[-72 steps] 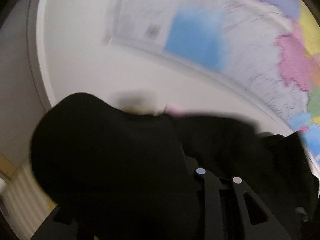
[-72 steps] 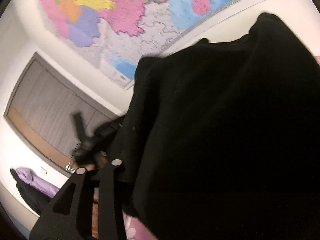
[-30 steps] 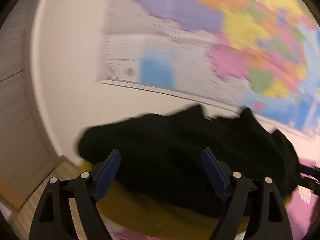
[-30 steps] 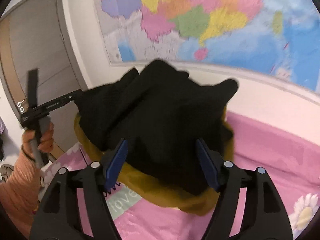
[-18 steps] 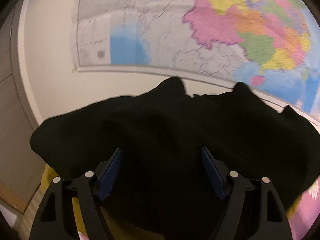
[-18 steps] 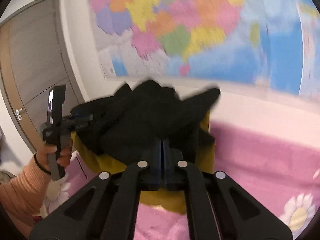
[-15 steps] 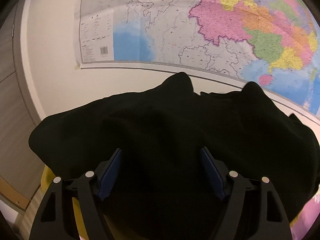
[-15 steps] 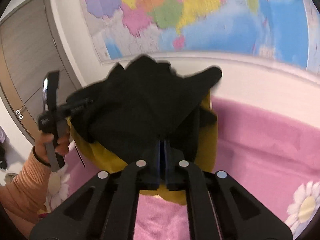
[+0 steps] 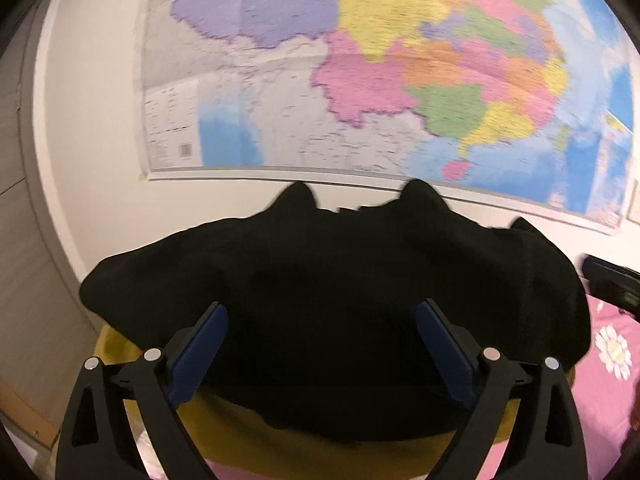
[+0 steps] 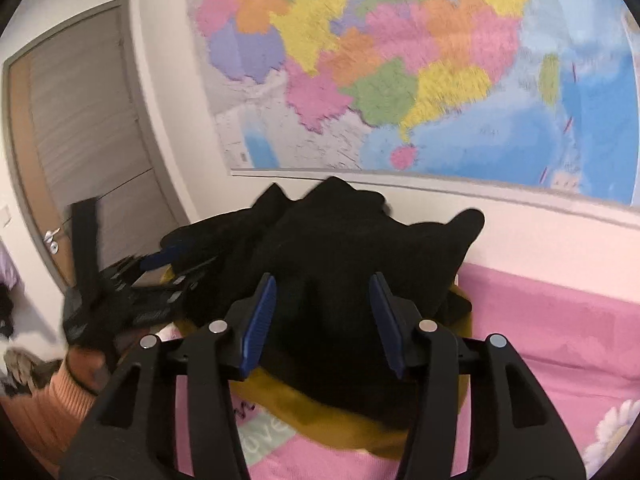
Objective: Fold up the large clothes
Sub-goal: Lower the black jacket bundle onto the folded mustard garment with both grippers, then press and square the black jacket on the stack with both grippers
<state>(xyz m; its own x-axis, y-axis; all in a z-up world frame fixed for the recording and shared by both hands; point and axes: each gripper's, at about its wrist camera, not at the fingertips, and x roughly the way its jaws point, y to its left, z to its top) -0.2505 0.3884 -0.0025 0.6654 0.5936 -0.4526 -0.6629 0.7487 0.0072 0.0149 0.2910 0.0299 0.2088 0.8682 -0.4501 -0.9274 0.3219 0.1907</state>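
Note:
A black garment [image 9: 340, 280] lies heaped on a mustard-yellow garment [image 9: 248, 436] on the pink bed; both show in the right wrist view too, black [image 10: 360, 256] over yellow [image 10: 340, 420]. My left gripper [image 9: 322, 344] is open, its blue pads at either side of the black heap's near edge, holding nothing. My right gripper [image 10: 322, 316] is open and empty just in front of the heap. The left gripper [image 10: 160, 260] also shows at the heap's left side in the right wrist view.
A pink flowered bedsheet [image 10: 560, 340] covers the bed. A large coloured wall map [image 9: 380, 80] hangs on the white wall behind. A grey door [image 10: 80, 128] stands at left. The person's orange-sleeved arm [image 10: 48, 400] is at lower left.
Both grippers let go of the black garment, which now lies on the yellow one. The right gripper went from shut half a second ago to open. The left stayed open.

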